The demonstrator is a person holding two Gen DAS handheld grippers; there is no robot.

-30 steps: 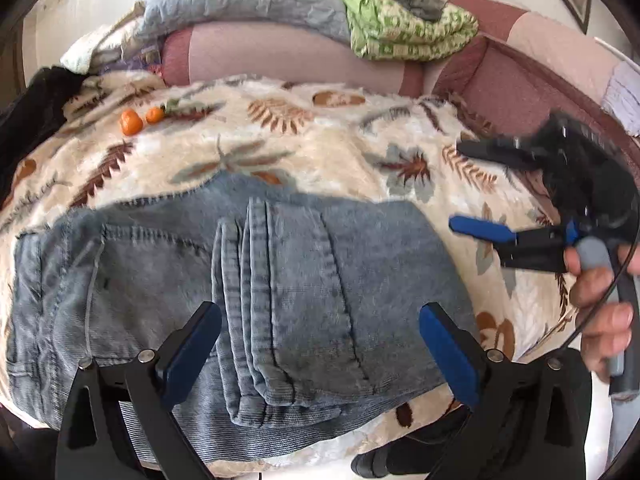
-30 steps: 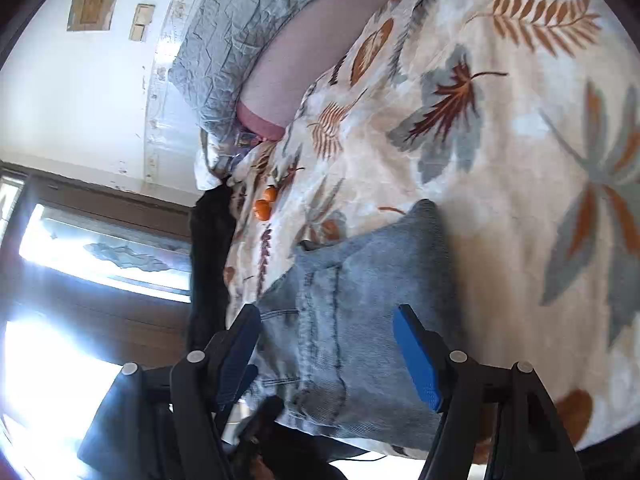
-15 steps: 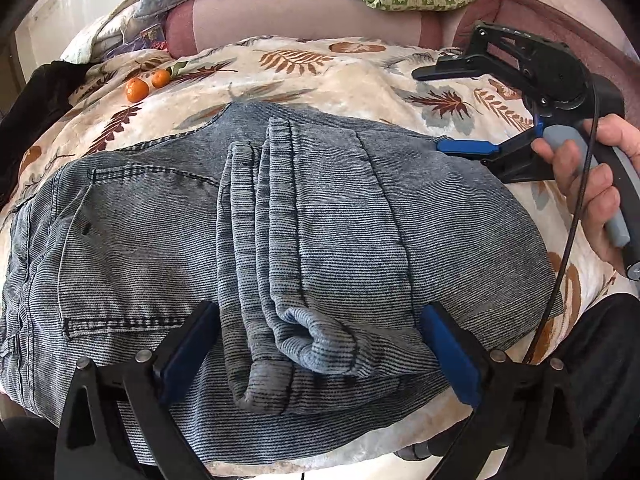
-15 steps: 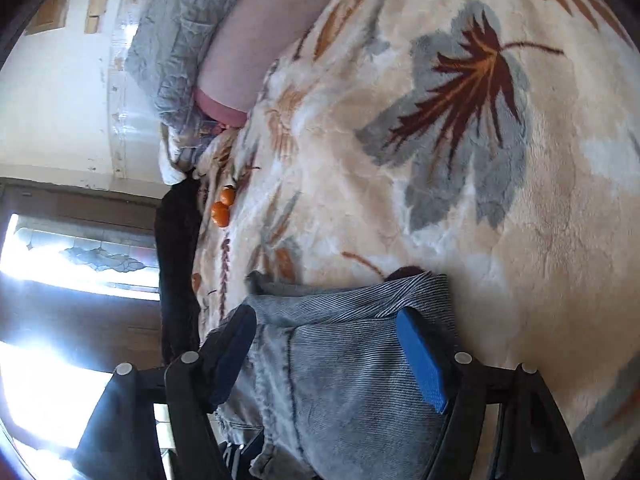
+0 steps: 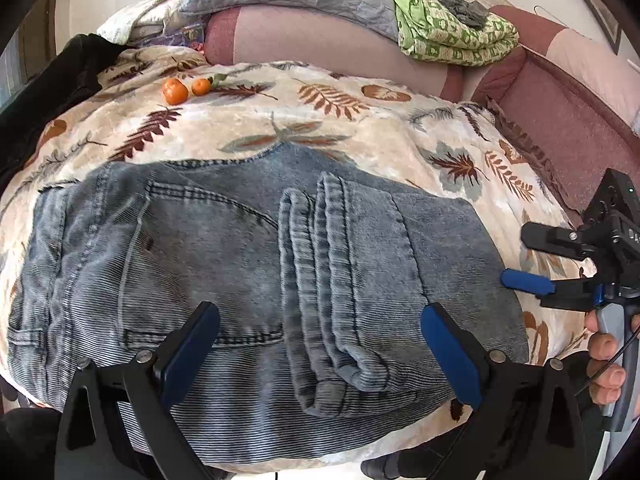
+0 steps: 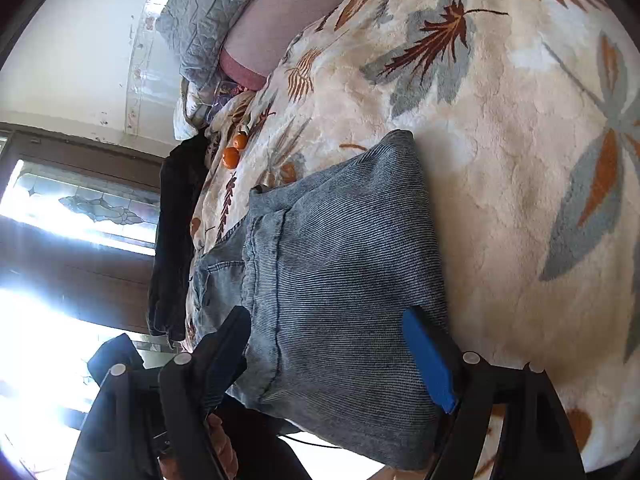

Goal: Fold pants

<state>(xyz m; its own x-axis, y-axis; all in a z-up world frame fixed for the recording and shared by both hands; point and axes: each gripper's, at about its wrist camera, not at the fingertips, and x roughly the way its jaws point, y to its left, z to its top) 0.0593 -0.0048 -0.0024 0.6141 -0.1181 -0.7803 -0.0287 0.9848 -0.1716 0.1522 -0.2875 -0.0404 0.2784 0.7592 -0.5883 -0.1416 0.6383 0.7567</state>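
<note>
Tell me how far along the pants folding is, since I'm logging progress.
Done: the jeans lie on the blanket with the legs folded over the seat, hems on top. In hand: nothing; the left gripper and right gripper are open above the denim. Left: possibly one more fold.

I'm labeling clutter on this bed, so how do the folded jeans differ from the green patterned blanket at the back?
The jeans are faded blue denim; the green blanket is bright green with a pale print. The jeans lie low on the leaf-print bedspread, between the left gripper's open fingers; the blanket sits bunched higher up on the pink bolster. The jeans look much larger in view. Both are folded fabric, and neither is gripped.
</note>
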